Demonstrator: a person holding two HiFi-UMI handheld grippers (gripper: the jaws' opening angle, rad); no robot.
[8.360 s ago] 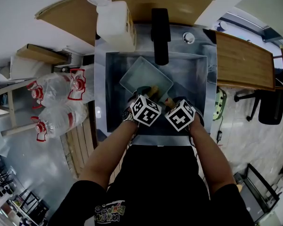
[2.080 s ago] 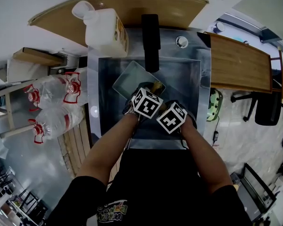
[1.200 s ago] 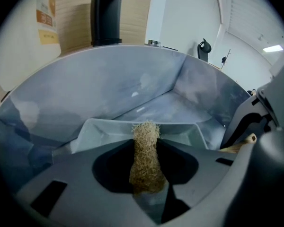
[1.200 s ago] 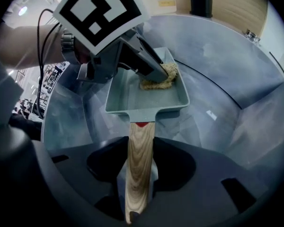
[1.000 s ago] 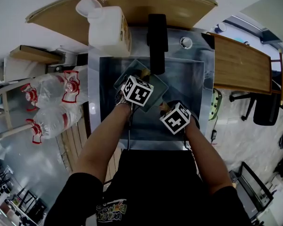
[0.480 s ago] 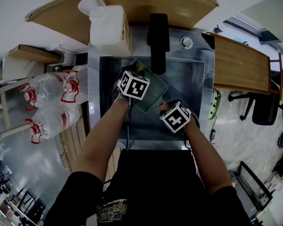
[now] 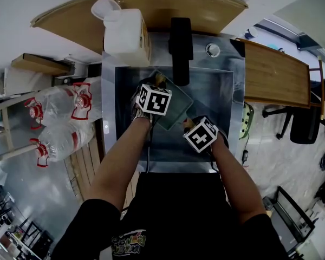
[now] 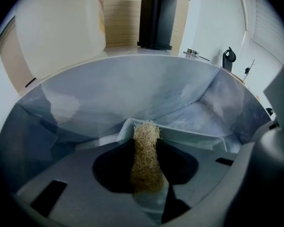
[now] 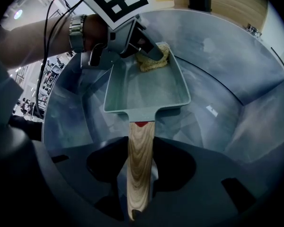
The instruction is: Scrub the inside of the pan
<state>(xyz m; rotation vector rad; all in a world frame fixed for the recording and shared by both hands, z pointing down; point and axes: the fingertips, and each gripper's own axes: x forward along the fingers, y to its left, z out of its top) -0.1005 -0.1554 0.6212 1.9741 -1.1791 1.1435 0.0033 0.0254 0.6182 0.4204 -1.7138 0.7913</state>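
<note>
A steel sink (image 7: 219, 118) at centre frame holds a rectangular grey pan (image 7: 177, 106) in its basin. A white plastic jug (image 7: 125, 34) stands at the sink's upper-left corner, beside the black tap (image 7: 181, 47), against a wooden counter (image 7: 206, 7). Clear water bottles (image 7: 59, 110) lie at left.

The scrubber (image 8: 146, 136) between the jaws of my left tongs (image 8: 145, 169) is coarse, straw-coloured fibre, rough and tangled. Ahead of my right tongs (image 9: 140, 183), the pan (image 9: 146, 91) is smooth and matt grey-green. It could be enamelled metal, though I can't be sure from here. Its handle (image 9: 141, 145), between those jaws, is pale wood with clear grain and a slight sheen. Around both tongs the sink (image 9: 236, 60) is brushed steel, dully reflective. The tongs' own bodies look like matt grey plastic.
</note>
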